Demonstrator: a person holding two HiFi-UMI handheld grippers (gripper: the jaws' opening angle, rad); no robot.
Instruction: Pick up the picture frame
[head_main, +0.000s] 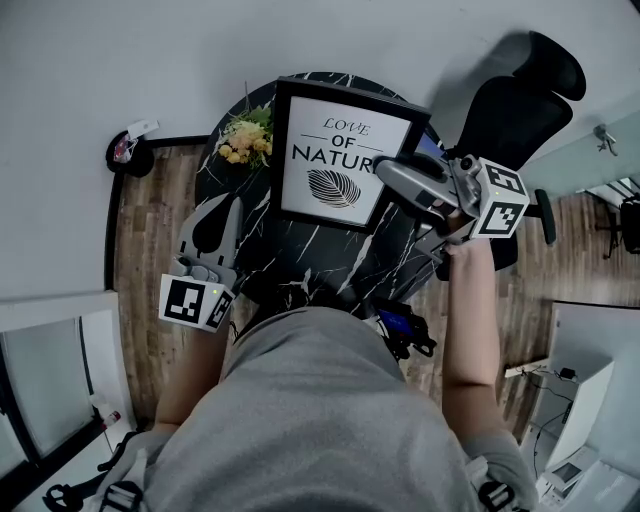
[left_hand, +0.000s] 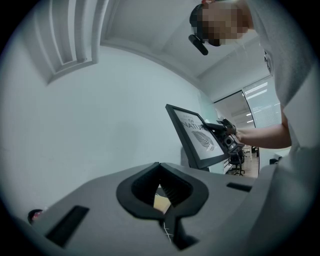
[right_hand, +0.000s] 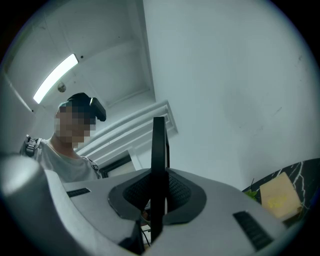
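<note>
The black picture frame (head_main: 340, 155) with a white print reading "LOVE OF NATURE" and a leaf hangs tilted above the round black marble table (head_main: 300, 265). My right gripper (head_main: 395, 172) is shut on its right edge. In the right gripper view the frame's thin black edge (right_hand: 158, 165) stands upright between the ribbed pads. The left gripper view shows the frame (left_hand: 197, 137) in the air to the right, with the right gripper on it. My left gripper (head_main: 222, 215) hovers over the table's left side, apart from the frame, jaws together and holding nothing.
A bunch of yellow flowers (head_main: 245, 140) lies on the table at the frame's upper left. A black office chair (head_main: 520, 100) stands behind the table on the right. A small dark round object (head_main: 128, 152) sits on the wooden floor by the wall at left.
</note>
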